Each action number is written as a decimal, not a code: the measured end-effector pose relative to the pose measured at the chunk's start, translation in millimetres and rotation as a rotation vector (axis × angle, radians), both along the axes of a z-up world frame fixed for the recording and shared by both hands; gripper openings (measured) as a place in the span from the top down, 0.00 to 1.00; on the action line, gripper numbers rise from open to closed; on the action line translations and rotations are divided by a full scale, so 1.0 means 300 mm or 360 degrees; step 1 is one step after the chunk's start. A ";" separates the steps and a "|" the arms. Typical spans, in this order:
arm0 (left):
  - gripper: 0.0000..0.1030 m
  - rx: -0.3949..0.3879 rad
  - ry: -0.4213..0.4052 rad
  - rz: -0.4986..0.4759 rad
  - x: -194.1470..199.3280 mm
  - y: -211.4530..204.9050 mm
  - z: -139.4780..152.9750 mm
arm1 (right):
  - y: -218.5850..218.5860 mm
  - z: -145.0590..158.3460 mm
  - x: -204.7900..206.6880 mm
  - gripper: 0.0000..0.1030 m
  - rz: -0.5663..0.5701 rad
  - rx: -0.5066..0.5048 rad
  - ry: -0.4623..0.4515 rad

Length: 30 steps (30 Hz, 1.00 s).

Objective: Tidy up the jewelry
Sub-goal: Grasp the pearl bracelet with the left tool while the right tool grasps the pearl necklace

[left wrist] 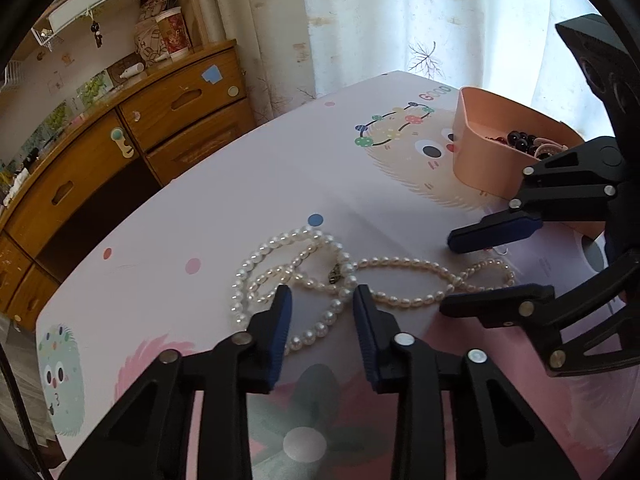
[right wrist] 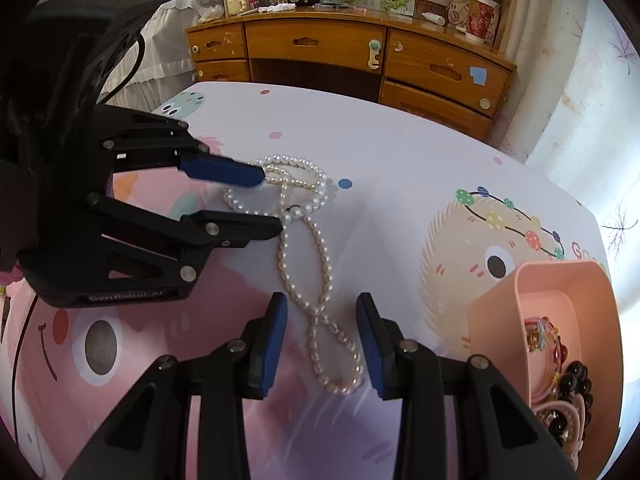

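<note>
Hovering low over the patterned tablecloth point(left wrist: 224, 208), the left gripper point(left wrist: 322, 300) has its two blue-padded fingers spread apart with nothing between them. Right ahead of its tips, and partly passing between them, lies the pearl necklace point(left wrist: 320, 268), coiled in loops to the front-left and trailing off in a figure-eight to the front-right. Off to its right, the right gripper point(left wrist: 452, 272) reaches in sideways, its fingers also parted, straddling the far end of that strand. Beyond the right gripper, further ahead and to the right, sits a pink tray point(left wrist: 480, 156) holding dark beads and other pieces. A wooden dresser point(left wrist: 132, 136) stands behind the table to the left.

From the right wrist view, the right gripper point(right wrist: 320, 300) is open wide and holds nothing; the near loop of the pearl necklace point(right wrist: 320, 280) lies on the cloth between its fingers and just ahead. Ahead and to the left, the left gripper point(right wrist: 272, 206) comes in from the side with fingers apart, its tips at the coiled end of the strand. Just right of the right finger sits the pink tray point(right wrist: 504, 304), with hair ties and dark beads inside.
</note>
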<state>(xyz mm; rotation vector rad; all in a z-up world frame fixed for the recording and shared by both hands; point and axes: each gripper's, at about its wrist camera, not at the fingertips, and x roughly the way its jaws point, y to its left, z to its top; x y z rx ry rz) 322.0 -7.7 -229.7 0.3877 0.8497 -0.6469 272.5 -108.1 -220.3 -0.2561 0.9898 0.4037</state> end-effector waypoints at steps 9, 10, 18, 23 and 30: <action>0.92 -0.0187 0.0184 0.0086 0.027 0.036 -0.004 | 0.026 -0.001 0.042 0.76 -0.0018 -0.0013 -0.0007; 0.93 -0.0215 0.0204 0.0109 0.032 0.042 -0.005 | 0.030 0.001 0.047 0.81 -0.0029 -0.0012 0.0003; 0.95 -0.0383 0.0310 0.0342 0.030 0.088 -0.013 | -0.014 0.006 0.066 0.91 -0.0167 0.0166 0.0089; 0.95 -0.0471 0.0386 0.0455 -0.021 0.111 -0.018 | -0.058 0.006 0.059 1.00 -0.0273 0.0350 0.0190; 0.95 -0.0555 0.0428 0.0604 -0.099 0.155 -0.005 | -0.074 0.003 0.016 1.00 -0.0278 0.0393 0.0219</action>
